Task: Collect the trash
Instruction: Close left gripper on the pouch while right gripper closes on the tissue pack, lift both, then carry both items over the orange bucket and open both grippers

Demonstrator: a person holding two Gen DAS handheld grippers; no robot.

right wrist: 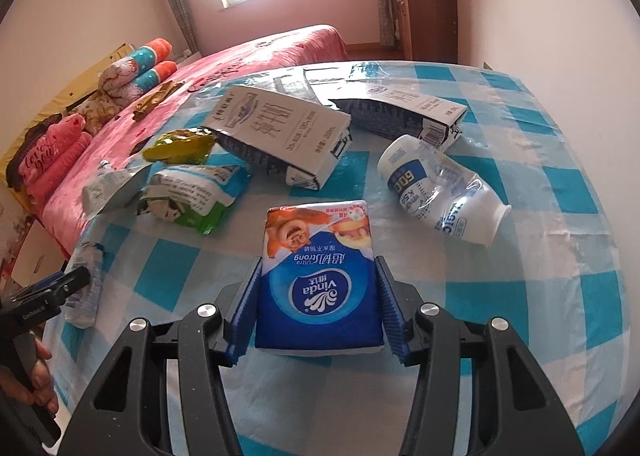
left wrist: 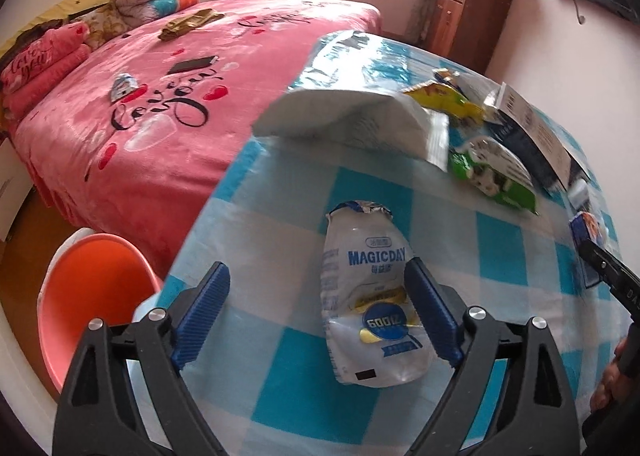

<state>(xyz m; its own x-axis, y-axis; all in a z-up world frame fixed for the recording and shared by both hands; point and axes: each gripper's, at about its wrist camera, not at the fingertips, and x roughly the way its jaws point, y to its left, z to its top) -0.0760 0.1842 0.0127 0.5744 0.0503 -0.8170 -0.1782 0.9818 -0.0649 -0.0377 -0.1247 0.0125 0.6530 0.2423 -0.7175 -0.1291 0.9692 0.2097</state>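
- Trash lies scattered over a round table [right wrist: 560, 191] with a blue-and-white checked cloth, beside a bed [left wrist: 160, 123] with a pink blanket.
- Left wrist view, from the left: an orange chair [left wrist: 92, 288] stands at the table's edge, below the bed.
- Left gripper [left wrist: 316, 288] is spread wide over the cloth; a crushed white bottle [left wrist: 368, 296] marked MAGICDAY lies flat between its fingers, touching the right-hand blue pad [left wrist: 430, 308], well apart from the left-hand one.
- Beyond the bottle lies a white bag [left wrist: 352, 119], then a yellow wrapper [left wrist: 444, 95] and a green-and-white packet [left wrist: 492, 171] further right.
- Right wrist view, from the left: the white bottle [right wrist: 86, 288] shows at the table's left edge, with the left gripper's black tip just beside it.
- Next come the white bag [right wrist: 112, 185], the green-and-white packet [right wrist: 188, 191] and the yellow wrapper [right wrist: 180, 141] above it.
- A flattened milk carton [right wrist: 280, 135] lies behind these, and a second carton [right wrist: 404, 111] lies to its right.
- Right gripper [right wrist: 318, 308] is closed to a narrow gap on a blue tissue pack [right wrist: 318, 288] marked Vinda, both blue pads pressed on its sides; whether the pack is lifted off the cloth I cannot tell.
- Right of the pack lies another crushed bottle [right wrist: 440, 187], on its side, near the second carton.
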